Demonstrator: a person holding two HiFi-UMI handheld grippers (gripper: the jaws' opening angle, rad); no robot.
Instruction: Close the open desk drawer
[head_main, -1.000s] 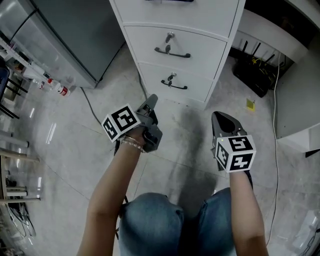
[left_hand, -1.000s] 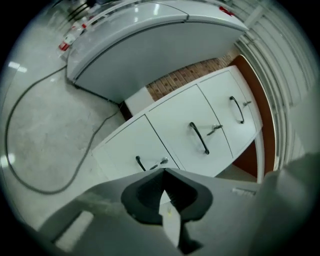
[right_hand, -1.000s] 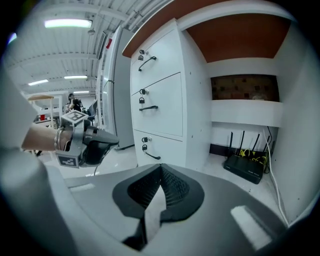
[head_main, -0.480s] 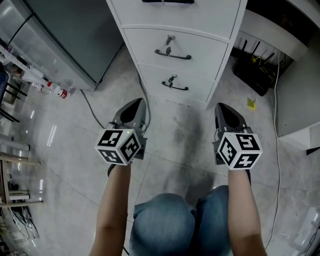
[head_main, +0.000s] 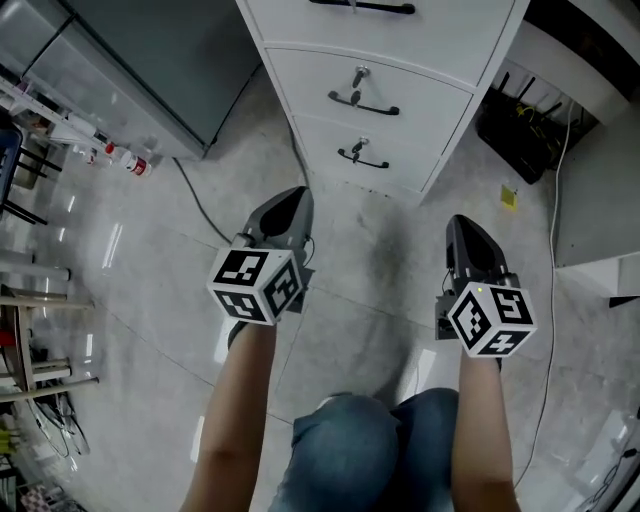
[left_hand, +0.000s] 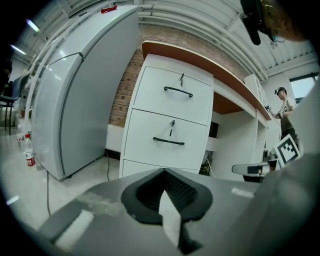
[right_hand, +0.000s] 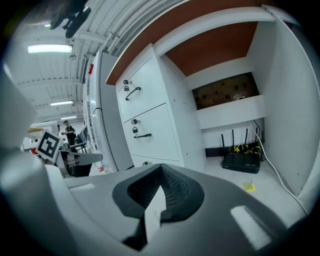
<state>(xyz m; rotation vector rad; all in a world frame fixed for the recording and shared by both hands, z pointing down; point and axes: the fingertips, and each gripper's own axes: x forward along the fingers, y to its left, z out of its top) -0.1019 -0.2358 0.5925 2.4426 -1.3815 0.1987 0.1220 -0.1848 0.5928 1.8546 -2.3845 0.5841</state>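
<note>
Looking down from the head view, I have both tools held over the pale floor (head_main: 380, 265), side by side and pointing at the white drawer unit (head_main: 395, 40) at the far edge of the picture. The left hand-held gripper (head_main: 284, 208) has its jaws pressed together with nothing between them; its own view shows the dark pads meeting in one seam. The right hand-held gripper (head_main: 466, 238) looks the same in its view: jaws together and empty. Each carries its marker cube at the near end, the left cube (head_main: 258, 285) and the right cube (head_main: 490, 318), above my forearms and blue-jeaned knees.

The drawer unit stands well apart from both tips, beyond them and slightly between them. The middle drawer (head_main: 425, 95) and the lowest drawer (head_main: 405, 165) each have a dark handle with a key above it. From the left gripper view the fronts lie flush with one another under the brown-edged table (left_hand: 200, 59); I see none standing out.

To the left of the unit is a tall grey refrigerator (head_main: 150, 60), with a dark cable (head_main: 200, 205) trailing across the floor near it and small bottles (head_main: 135, 162) further left. To the right, in the recess under the table, sits a black router (head_main: 525, 125), with a yellow tag (head_main: 510, 197) on the floor just near it.
</note>
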